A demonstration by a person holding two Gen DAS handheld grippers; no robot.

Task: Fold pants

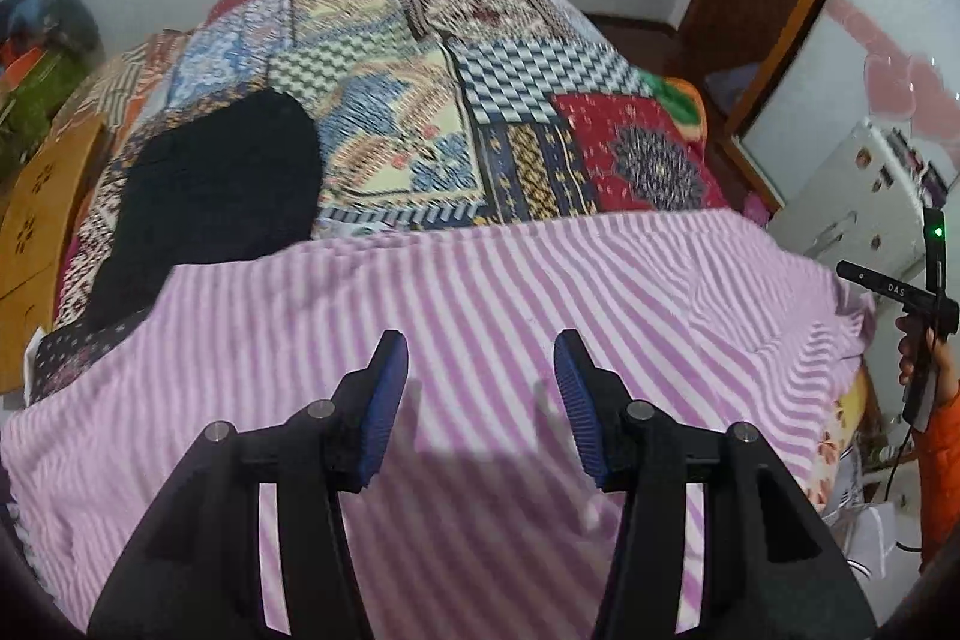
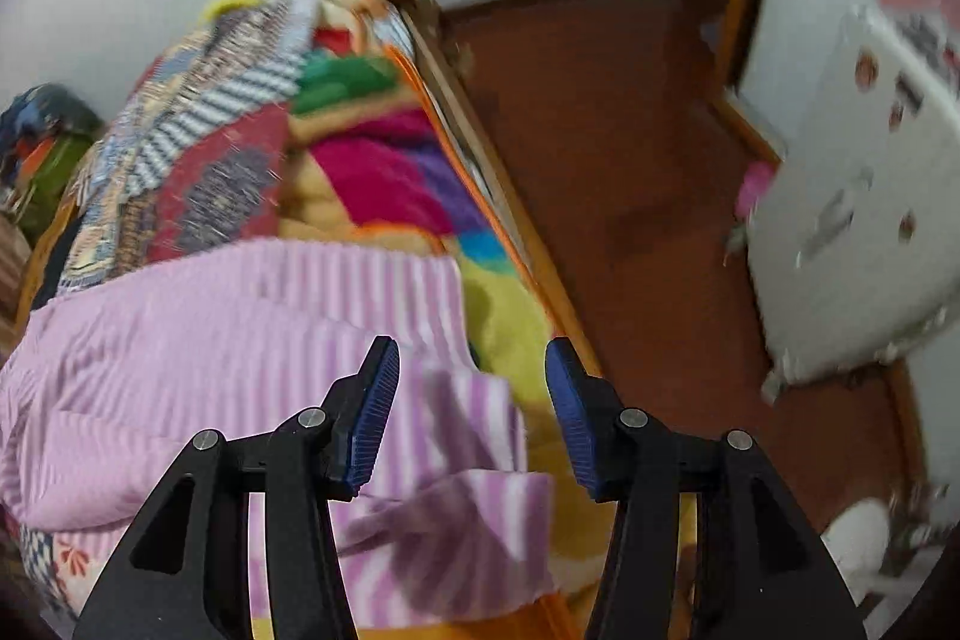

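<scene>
The pink-and-white striped pants (image 1: 480,316) lie spread flat across the near part of the bed. My left gripper (image 1: 480,376) is open and empty, hovering over the middle of the pants. In the right wrist view the pants (image 2: 240,328) reach the bed's right side, with an end folded near the edge (image 2: 474,508). My right gripper (image 2: 471,388) is open and empty above that end. The right gripper also shows in the left wrist view (image 1: 918,292), at the far right beside the bed, held by a hand in an orange sleeve.
A patchwork bedspread (image 1: 420,100) covers the bed. A black garment (image 1: 222,184) lies at its left. A multicoloured blanket (image 2: 390,172) lies along the bed's right wooden edge (image 2: 510,220). Red-brown floor (image 2: 630,160) and a white fridge (image 2: 870,190) are to the right.
</scene>
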